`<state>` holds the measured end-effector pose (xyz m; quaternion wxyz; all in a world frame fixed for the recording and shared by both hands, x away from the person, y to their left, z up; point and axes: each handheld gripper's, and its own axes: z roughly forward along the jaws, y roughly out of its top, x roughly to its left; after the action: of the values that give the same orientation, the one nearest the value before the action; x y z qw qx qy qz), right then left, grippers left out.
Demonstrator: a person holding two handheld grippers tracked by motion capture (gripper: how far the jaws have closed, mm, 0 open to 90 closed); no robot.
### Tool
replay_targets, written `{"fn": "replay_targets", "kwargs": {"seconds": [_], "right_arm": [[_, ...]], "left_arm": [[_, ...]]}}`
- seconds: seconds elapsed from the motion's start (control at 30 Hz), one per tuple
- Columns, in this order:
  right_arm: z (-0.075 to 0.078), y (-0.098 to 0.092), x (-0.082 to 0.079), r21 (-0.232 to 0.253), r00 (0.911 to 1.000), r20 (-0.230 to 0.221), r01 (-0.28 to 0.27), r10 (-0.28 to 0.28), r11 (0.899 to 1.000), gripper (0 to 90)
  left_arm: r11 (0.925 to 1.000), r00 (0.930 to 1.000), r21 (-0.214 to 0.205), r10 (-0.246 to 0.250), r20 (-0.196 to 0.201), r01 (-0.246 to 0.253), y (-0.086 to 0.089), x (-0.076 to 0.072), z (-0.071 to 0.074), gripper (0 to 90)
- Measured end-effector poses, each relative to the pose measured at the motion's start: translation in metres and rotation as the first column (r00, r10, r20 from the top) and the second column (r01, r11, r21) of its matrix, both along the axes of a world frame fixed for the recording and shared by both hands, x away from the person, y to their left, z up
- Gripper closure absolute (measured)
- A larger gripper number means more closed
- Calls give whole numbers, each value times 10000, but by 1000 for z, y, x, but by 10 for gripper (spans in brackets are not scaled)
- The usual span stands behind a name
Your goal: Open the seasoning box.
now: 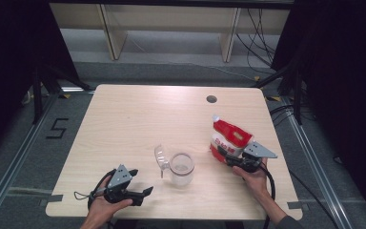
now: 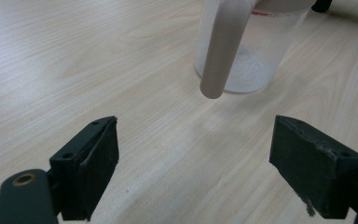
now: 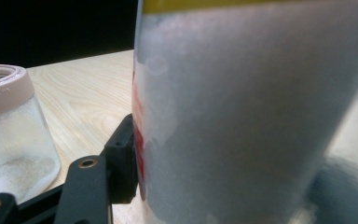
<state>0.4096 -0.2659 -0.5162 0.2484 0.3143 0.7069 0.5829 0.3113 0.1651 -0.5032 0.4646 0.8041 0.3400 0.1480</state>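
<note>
A clear jar [image 1: 181,168] stands near the table's front middle, its hinged lid [image 1: 161,157] flipped open to the left. In the left gripper view the jar [image 2: 256,51] holds a little white powder. My left gripper [image 1: 141,182] rests open at the front left, pointing at the jar, with nothing between its fingers [image 2: 93,158]. A red and white pouch [image 1: 229,136] stands upright to the right of the jar. My right gripper [image 1: 228,157] is shut on its lower part. In the right gripper view the left finger [image 3: 121,158] presses on the pouch [image 3: 242,116]; the other finger is hidden behind it.
The wooden table [image 1: 138,119] has a round cable hole [image 1: 211,99] at the back right. Beyond the far edge stand pale shelf legs [image 1: 112,33]. Cables [image 1: 262,43] trail on the floor at the right.
</note>
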Motion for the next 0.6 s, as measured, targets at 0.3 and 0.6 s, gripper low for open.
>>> {"fn": "replay_targets", "kwargs": {"seconds": [0.3,0.6], "right_arm": [[0,0,-1,2,9996,-275,-20,21,10000,406],[0,1,-1,167,9997,-245,-14,18,9999,428]], "left_arm": [[9999,10000,129,1,-22,0,0,0,0,152],[10000,9999,-14,18,-108,-18,-2,-1,-1,152]]}}
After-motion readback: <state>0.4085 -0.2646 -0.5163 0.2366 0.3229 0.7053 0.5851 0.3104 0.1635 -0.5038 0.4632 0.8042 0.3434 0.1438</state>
